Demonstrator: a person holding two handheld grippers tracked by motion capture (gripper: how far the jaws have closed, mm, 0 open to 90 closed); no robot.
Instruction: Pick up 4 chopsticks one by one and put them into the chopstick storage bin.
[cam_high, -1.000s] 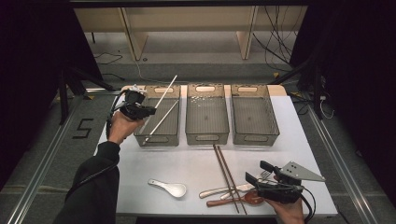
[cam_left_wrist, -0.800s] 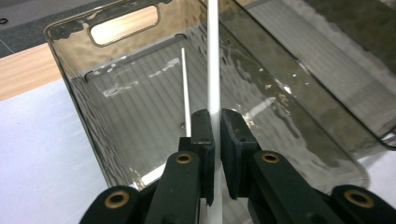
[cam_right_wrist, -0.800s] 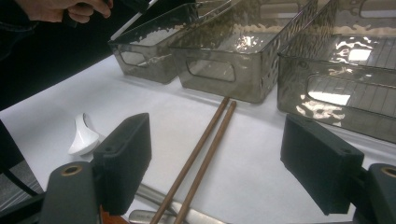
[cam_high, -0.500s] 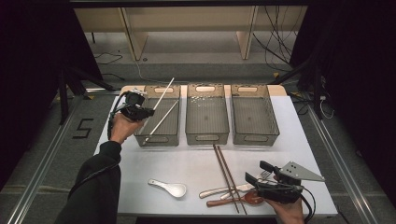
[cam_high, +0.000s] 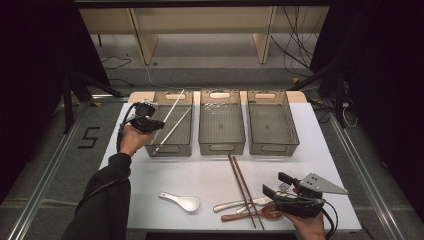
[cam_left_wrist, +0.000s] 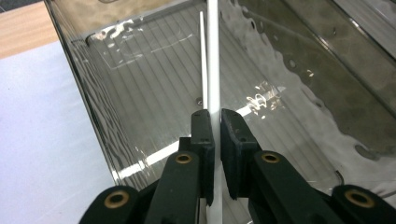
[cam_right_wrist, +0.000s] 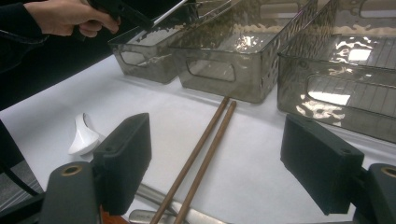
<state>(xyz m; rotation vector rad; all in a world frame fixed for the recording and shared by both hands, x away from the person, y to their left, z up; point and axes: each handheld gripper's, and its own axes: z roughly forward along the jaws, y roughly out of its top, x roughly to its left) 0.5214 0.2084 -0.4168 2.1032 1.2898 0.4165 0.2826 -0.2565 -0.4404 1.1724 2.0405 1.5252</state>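
I have a white chopstick pinched between the jaws of my left gripper, which are closed tight on it; it slants over the leftmost of three smoky clear plastic bins, one end low inside the bin. A second white chopstick leans in that same bin just beside it. My right gripper sits low at the near right of the table with its jaws wide apart and nothing between them. Just beside it lie two brown chopsticks, a metal fork and a reddish-brown spoon. A white ceramic soup spoon lies to their left.
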